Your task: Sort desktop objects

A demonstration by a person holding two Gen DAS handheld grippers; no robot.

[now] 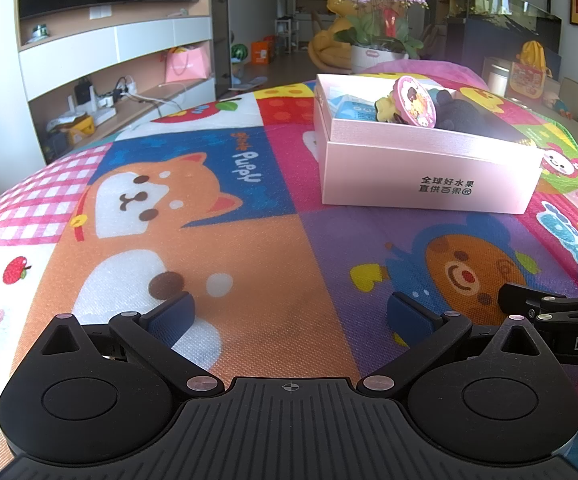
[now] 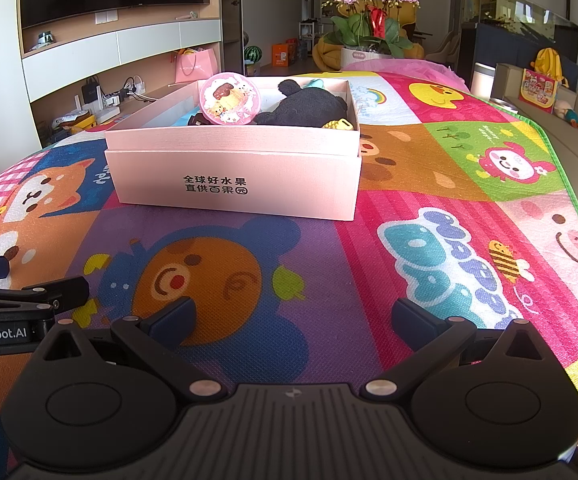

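Grippers both sit low over the cartoon play mat (image 2: 429,184), and I hold nothing: the left gripper (image 1: 291,314) and right gripper (image 2: 293,316) each have fingers spread wide. Ahead of my right gripper, and ahead-right of my left, stands the pink box (image 2: 233,176), with a round pink tin (image 2: 229,98) propped on edge and a black plush toy (image 2: 309,108) inside. My worry: reaching in could tip that tin or shove the box, and I'd judge the two grippers close enough to knock together.

A pink box (image 2: 233,176) holds a round pink tin (image 2: 229,98) and black plush (image 2: 309,108).
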